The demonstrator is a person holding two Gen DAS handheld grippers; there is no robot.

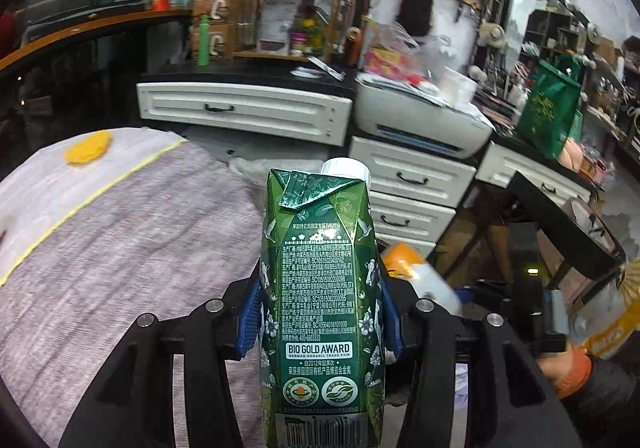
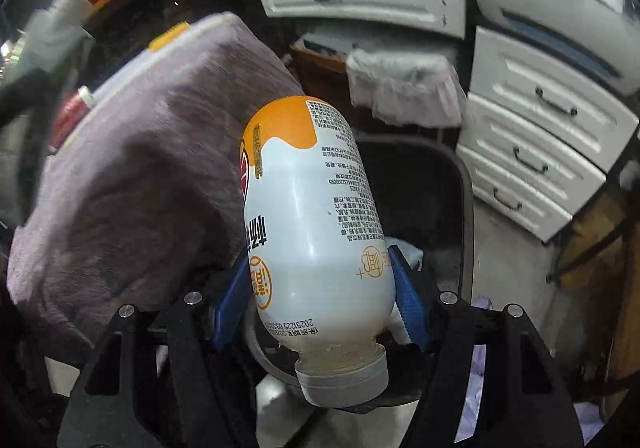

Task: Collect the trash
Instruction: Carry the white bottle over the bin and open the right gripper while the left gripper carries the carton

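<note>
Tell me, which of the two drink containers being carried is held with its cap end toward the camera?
The white-and-orange bottle in the right hand-held gripper; its grey cap points back. The green carton's white cap points away.

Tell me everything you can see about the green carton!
The green carton is a shiny paper drink box with a white screw cap on its folded top. It bears small white print, flower drawings and a "BIO GOLD AWARD" badge. It points away from the camera, with the left gripper's blue pads squeezing both sides.

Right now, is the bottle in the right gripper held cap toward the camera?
Yes, the white-and-orange bottle sits between the right gripper pads with its grey cap nearest the camera.
</note>
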